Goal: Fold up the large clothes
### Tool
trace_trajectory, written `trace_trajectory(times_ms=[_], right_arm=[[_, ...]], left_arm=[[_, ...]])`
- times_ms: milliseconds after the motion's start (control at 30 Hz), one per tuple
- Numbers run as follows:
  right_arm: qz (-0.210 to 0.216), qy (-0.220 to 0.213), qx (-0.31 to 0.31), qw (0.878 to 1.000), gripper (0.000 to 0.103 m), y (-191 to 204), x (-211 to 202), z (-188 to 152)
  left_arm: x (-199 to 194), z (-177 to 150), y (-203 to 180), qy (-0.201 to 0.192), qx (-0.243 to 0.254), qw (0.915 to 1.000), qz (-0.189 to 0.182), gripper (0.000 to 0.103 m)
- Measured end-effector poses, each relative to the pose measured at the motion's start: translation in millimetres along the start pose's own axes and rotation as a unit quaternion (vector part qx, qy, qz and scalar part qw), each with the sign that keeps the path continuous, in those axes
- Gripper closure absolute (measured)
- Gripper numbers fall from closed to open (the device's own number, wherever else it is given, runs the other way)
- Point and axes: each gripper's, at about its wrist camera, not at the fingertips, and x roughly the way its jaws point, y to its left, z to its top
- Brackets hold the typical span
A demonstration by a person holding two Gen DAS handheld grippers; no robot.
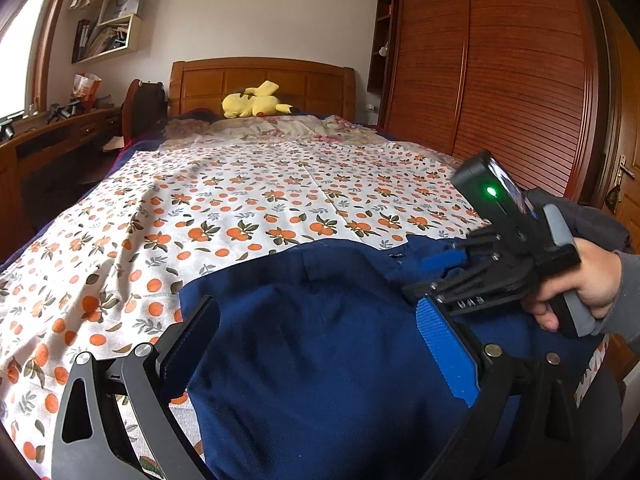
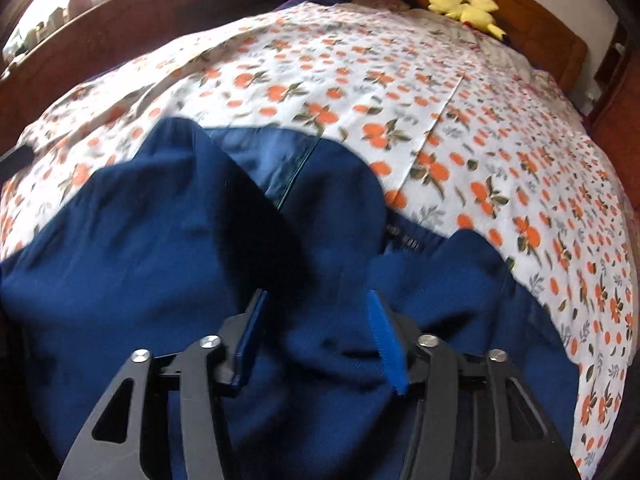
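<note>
A dark blue garment (image 1: 320, 320) lies bunched at the near end of the bed, on a white sheet printed with oranges (image 1: 240, 200). My left gripper (image 1: 320, 340) stands wide open low over it, one finger on each side of a broad hump of cloth, and neither pad presses on it. My right gripper (image 2: 318, 320) points steeply down into the garment (image 2: 180, 240). Its jaws stand partly apart with a ridge of blue cloth between them, and the blue pads (image 2: 386, 344) do not clamp it. In the left wrist view a hand (image 1: 580, 288) holds the right gripper (image 1: 436, 276) at the garment's right side.
A yellow plush toy (image 1: 256, 104) lies by the wooden headboard (image 1: 260, 76). A wooden wardrobe (image 1: 500, 80) runs along the right of the bed, and a desk (image 1: 60, 136) with shelves above it along the left. The flowered sheet stretches away beyond the garment.
</note>
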Motion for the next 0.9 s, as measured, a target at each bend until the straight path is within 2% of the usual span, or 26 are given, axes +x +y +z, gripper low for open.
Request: trace_trajectory(times_ms=[100,233,300,367,400,500,600,667,733,767,800,833,867,900], right_arm=[[0.004,0.017,0.029,0.999,0.049,-12,15,9],[0.003,0.036,0.034,0.999,0.054,-15,31,11],[0.007,0.039,0.033,0.999,0.075,-15,33,10],[0.011,0.040,0.027,0.999,0.091,-14,32,9],[0.013,0.039,0.024,0.999,0.095,-14,31,9],[0.000,0.012,0.022,1.000,0.097,-16,18,14],[-0.016,-0.042,0.043,0.998,0.097,-24,0,25],[-0.030,-0.062,0.051,0.996,0.097,-28,-5,31],[-0.033,-0.063,0.056,0.996,0.097,-32,-2,38],[-0.038,-0.055,0.059,0.996,0.095,-35,5,40],[-0.044,-0.048,0.068,0.996,0.085,-39,10,41],[-0.052,-0.045,0.079,0.995,0.073,-43,14,42],[-0.064,-0.045,0.087,0.993,0.047,-47,13,42],[-0.072,-0.055,0.094,0.991,0.042,-51,9,41]], left_arm=[[1,0,0,0.001,0.001,1.0000,0.001,0.004],[2,-1,0,0.002,0.001,1.0000,-0.001,0.004],[2,-1,1,0.002,0.001,1.0000,-0.002,0.004],[2,-1,2,0.002,0.001,1.0000,-0.004,0.004],[3,-1,2,0.002,0.001,1.0000,-0.004,0.004],[3,-1,2,0.002,0.000,1.0000,-0.004,0.004],[3,-1,1,0.002,0.001,1.0000,-0.003,0.004],[3,-1,2,0.003,0.002,1.0000,-0.002,0.004],[3,-2,1,0.004,0.004,1.0000,-0.001,0.004],[3,-2,1,0.004,0.004,1.0000,0.000,0.004],[3,-2,0,0.004,0.005,1.0000,0.000,0.004],[3,-2,-1,0.004,0.006,1.0000,0.001,0.004],[1,-2,-2,0.004,0.008,1.0000,0.002,0.004],[0,-3,-3,0.003,0.009,1.0000,0.003,0.004]])
